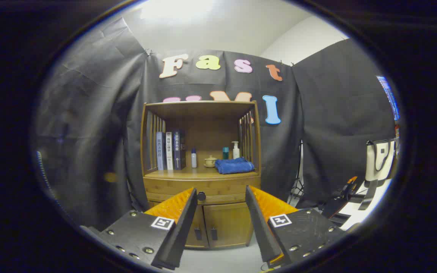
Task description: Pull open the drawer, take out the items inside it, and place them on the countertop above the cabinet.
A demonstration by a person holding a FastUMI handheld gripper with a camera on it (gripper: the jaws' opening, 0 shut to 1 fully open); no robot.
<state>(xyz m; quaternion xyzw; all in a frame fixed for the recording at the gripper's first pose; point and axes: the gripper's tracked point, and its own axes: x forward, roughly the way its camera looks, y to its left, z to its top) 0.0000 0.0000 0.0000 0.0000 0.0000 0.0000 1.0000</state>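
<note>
Gripper (221,197) spread wide, grasping nothing, aimed at small dark round knob (201,196) of closed wooden drawer (218,188), well ahead, beneath desk (173,174) holding folded blue towel (234,165); approach for pull.

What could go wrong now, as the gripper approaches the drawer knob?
1. The open gripper is off-centre: the knob sits beside one finger, so closing might miss it.
2. The drawer is shut under the countertop, where a towel and cup leave little room.

Wooden drawer (203,189) with dark round knob (201,196) sits closed under the countertop (203,175).
</note>
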